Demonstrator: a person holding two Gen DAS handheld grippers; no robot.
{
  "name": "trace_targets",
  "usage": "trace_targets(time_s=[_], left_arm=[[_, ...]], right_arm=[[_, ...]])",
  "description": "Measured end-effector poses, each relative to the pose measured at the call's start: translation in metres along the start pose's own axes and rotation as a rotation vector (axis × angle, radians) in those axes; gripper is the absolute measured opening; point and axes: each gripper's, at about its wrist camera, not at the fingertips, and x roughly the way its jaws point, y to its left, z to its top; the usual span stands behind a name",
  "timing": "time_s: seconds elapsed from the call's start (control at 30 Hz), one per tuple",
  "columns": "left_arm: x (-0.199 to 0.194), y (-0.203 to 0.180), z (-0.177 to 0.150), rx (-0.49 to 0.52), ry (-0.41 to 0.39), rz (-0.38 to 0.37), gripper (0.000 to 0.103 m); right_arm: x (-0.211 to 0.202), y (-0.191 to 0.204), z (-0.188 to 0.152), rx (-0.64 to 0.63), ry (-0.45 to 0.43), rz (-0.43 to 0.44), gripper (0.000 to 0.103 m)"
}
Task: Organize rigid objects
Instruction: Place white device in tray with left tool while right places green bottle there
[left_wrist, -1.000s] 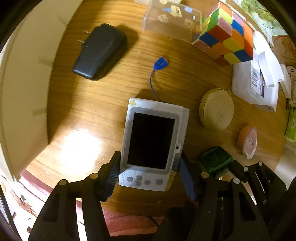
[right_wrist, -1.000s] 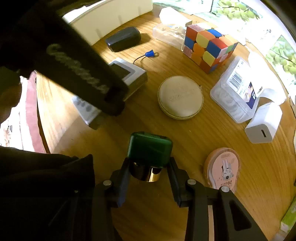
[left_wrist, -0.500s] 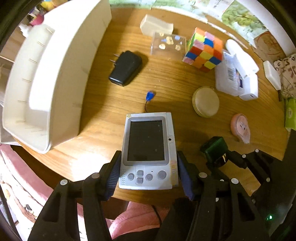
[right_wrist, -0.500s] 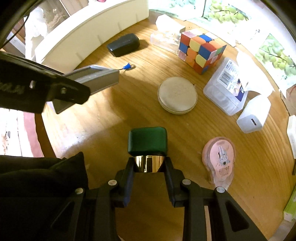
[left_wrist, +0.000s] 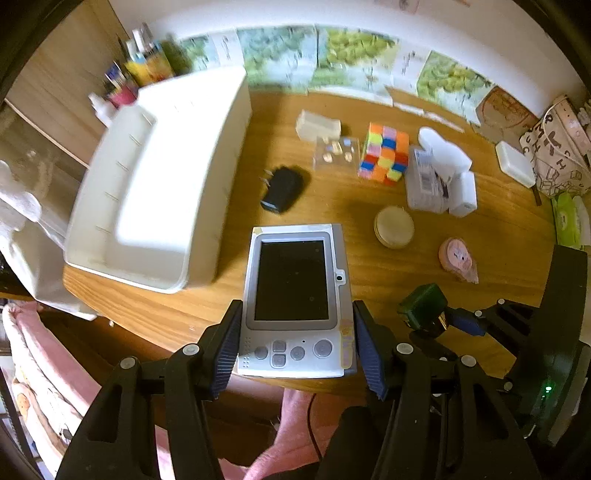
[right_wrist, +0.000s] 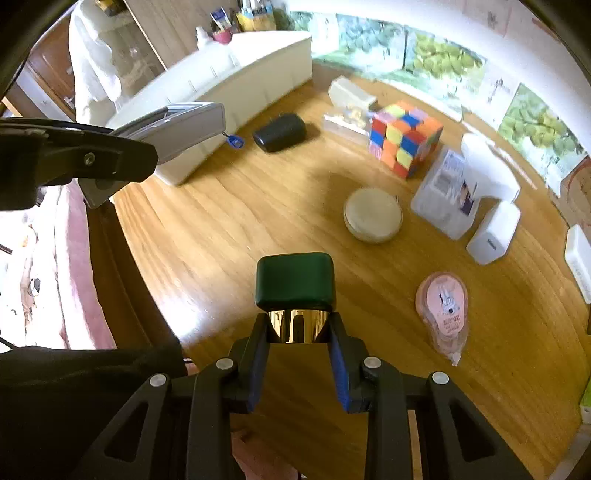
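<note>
Handheld device (left_wrist: 295, 295) lifted higher off table (left_wrist: 369, 266) than earlier, left tongs (left_wrist: 295, 343) clamped.

**Green-capped piece clamped above the worktop**

Right tongs (right_wrist: 298, 328) closed on the gold band of a green-capped object (right_wrist: 295, 282) — held clear of the wooden worktop (right_wrist: 229, 236). Upper left: left tongs (right_wrist: 92, 162) gripping a grey handheld device (right_wrist: 177, 129), blue tag (right_wrist: 234, 141) dangling beside a white organizer tray (right_wrist: 236, 81). Beyond — black adapter (right_wrist: 280, 132), colourful cube (right_wrist: 404, 138), round beige case (right_wrist: 372, 215), pink rabbit tape (right_wrist: 443, 306).
</note>
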Motion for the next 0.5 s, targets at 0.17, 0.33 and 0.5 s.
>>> trace_targets(time_s=[0.17,0.33,0.5], left_arm=[[-0.015,0.011,0.005,-0.007,-0.065,0.018,0.061],[-0.028,0.026,0.014,-0.002,-0.128,0.036,0.061],[-0.034,0.047,0.024,0.0,-0.168,0.046,0.061]], right_arm=[[-0.011,-0.003,0.013,-0.003,-0.062,0.024,0.031],[-0.015,0.003,0.036,-0.009,-0.109,0.031,0.031],[-0.02,0.015,0.059,-0.017,-0.149,0.034,0.031]])
